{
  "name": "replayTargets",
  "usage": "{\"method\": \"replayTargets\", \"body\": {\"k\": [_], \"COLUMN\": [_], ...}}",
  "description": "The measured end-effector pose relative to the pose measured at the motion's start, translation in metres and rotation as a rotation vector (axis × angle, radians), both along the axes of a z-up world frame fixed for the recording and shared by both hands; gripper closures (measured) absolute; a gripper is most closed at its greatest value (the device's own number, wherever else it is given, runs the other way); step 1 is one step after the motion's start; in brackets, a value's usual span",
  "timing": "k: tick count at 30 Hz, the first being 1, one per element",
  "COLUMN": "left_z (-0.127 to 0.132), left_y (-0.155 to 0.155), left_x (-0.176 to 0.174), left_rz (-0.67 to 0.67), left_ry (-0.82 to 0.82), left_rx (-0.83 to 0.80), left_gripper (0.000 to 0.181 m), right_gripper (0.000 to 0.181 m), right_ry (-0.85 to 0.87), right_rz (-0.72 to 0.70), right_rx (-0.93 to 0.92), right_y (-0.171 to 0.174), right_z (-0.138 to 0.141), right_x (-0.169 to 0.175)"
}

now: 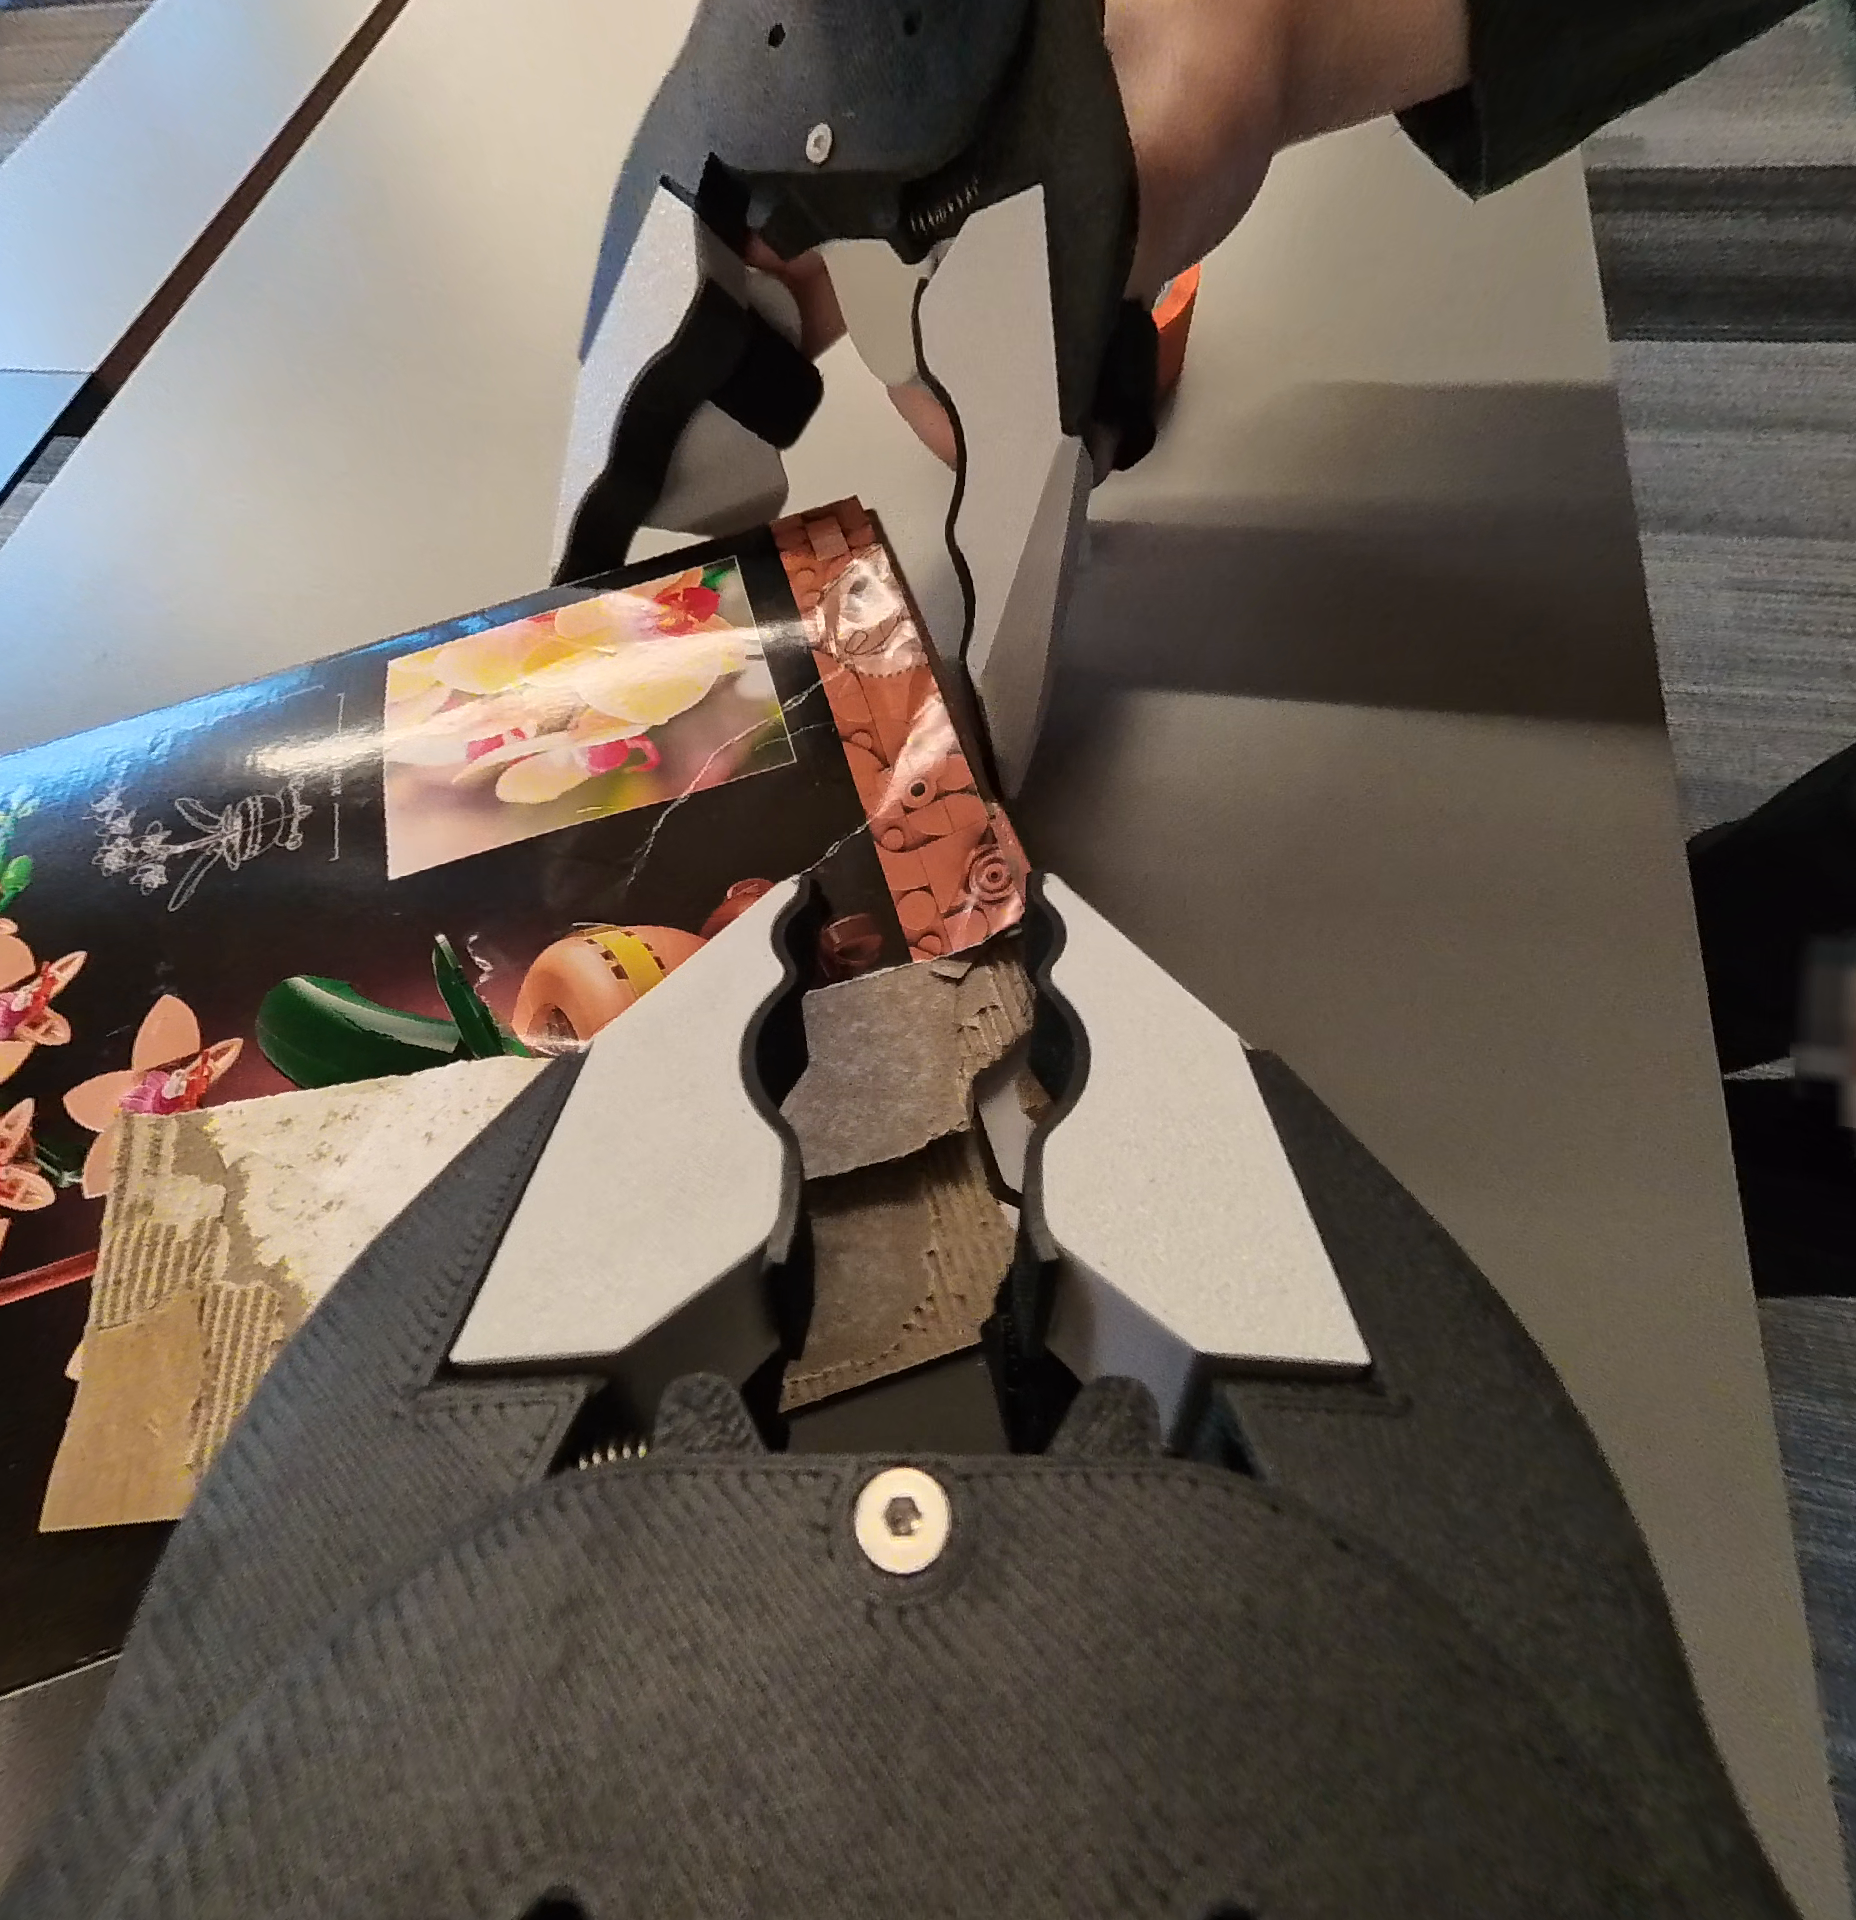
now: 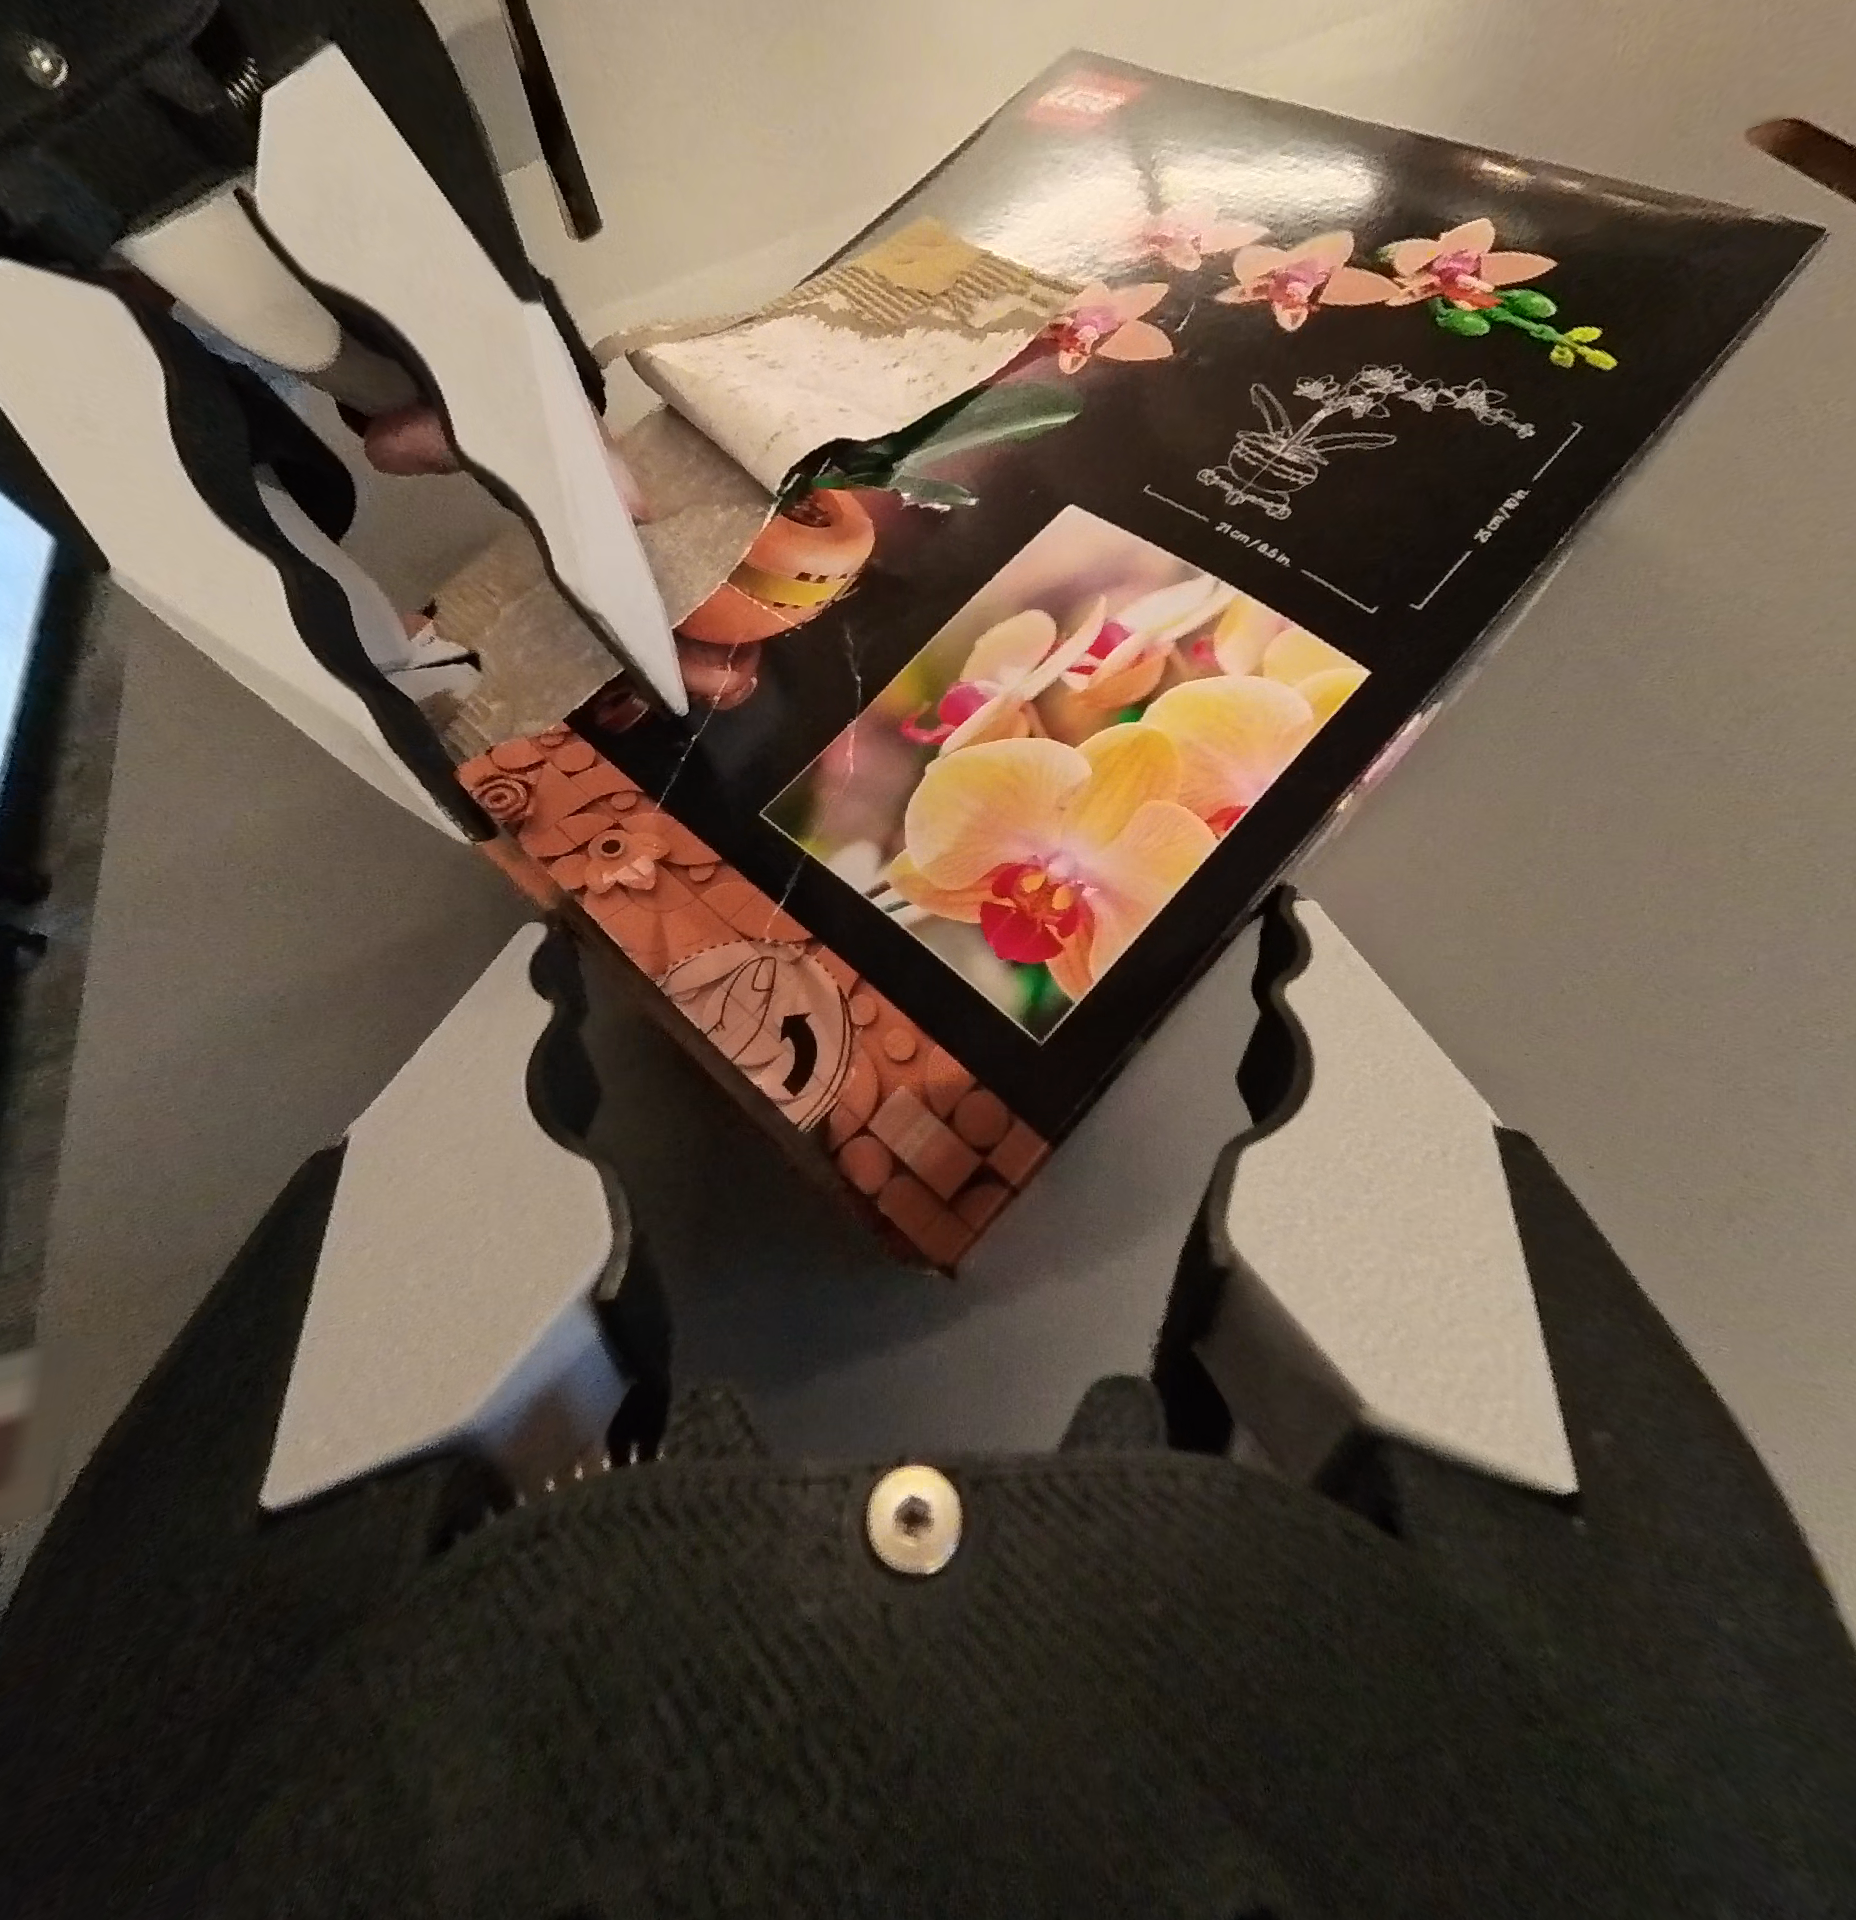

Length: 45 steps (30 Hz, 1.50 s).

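Note:
A flat black box [image 1: 550, 727] printed with orchids lies on the grey table [image 1: 1319, 935]; it also shows in the right wrist view [image 2: 1111, 644]. Its top layer is torn near one corner, baring brown corrugated card. My left gripper [image 1: 919, 894] is closed on the torn cardboard flap [image 1: 882, 1070] at that corner; in the right wrist view the left gripper [image 2: 571, 758] has one finger on the box top and one beside its edge. My right gripper [image 2: 919, 920] is open wide and straddles the adjacent box corner with the brown patterned strip [image 2: 799, 1039]. It shows opposite in the left wrist view [image 1: 799, 675].
A person's hand [image 1: 1194, 125] holds the right gripper. An orange roll [image 1: 1178, 312] sits on the table behind it. Grey carpet [image 1: 1755, 416] lies past the table's right edge. A dark seam [image 1: 228, 208] splits the table tops at the far left.

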<state>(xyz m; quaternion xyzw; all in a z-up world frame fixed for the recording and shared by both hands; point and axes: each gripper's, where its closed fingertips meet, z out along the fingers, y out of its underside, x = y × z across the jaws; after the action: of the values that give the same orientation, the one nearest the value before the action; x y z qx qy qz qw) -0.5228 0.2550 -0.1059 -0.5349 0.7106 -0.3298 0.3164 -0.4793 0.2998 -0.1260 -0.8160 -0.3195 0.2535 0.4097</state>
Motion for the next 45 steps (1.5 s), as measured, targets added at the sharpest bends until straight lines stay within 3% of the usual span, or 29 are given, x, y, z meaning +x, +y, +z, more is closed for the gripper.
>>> {"method": "replayTargets", "body": {"k": [3,8,11,13,15,23,27,30,31,35,37,41,43,45], "left_z": [-0.001,-0.002,-0.002,-0.002,-0.002,0.0,0.004,0.004,0.003,0.001,-0.001,-0.001,-0.002,-0.002], "left_y": [-0.001,-0.011,-0.005,0.0,-0.005,-0.006,-0.013,-0.007,-0.005,-0.004,0.0,0.0,0.001,0.002], "left_x": [-0.002,-0.005,-0.003,-0.002,-0.002,-0.002,-0.004,-0.007,-0.008,-0.008,-0.008,-0.007,-0.007,-0.007], "left_rz": [-0.002,-0.014,0.069,0.1,0.05,0.076,0.064,0.095,0.099,0.112,0.132,0.135,0.13,0.131], "left_ry": [0.02,0.057,0.041,0.013,-0.006,-0.008,0.0,-0.022,-0.023,-0.005,0.007,-0.003,-0.01,-0.012], "left_rx": [0.011,0.001,0.041,0.049,0.068,0.045,-0.046,-0.018,0.013,0.062,0.08,0.062,0.067,0.06], "left_gripper": [0.142,0.117,0.127,0.152,0.164,0.16,0.139,0.141,0.144,0.143,0.151,0.156,0.16,0.163], "right_gripper": [0.054,0.055,0.056,0.056,0.056,0.058,0.064,0.101,0.105,0.094,0.079,0.079,0.083,0.098], "right_ry": [0.009,0.012,0.022,0.028,0.033,0.044,0.07,-0.159,-0.196,-0.132,-0.172,-0.237,-0.235,-0.265], "right_rz": [0.001,0.002,-0.002,-0.004,-0.006,-0.002,-0.005,0.025,0.033,-0.003,-0.046,-0.005,0.071,0.189], "right_rx": [0.006,0.003,0.006,0.007,0.006,-0.015,-0.033,-0.014,0.006,0.003,0.067,0.3,0.423,0.464], "right_y": [0.0,0.001,0.001,0.001,0.001,0.0,-0.002,-0.008,-0.009,-0.008,-0.002,-0.001,-0.004,-0.011], "right_z": [0.0,0.0,0.0,0.0,0.0,-0.002,-0.005,-0.031,-0.034,-0.029,-0.025,0.0,0.02,0.024], "right_x": [-0.001,-0.002,-0.003,-0.003,-0.003,-0.004,-0.003,0.011,0.011,0.01,0.018,0.014,0.002,-0.009]}}
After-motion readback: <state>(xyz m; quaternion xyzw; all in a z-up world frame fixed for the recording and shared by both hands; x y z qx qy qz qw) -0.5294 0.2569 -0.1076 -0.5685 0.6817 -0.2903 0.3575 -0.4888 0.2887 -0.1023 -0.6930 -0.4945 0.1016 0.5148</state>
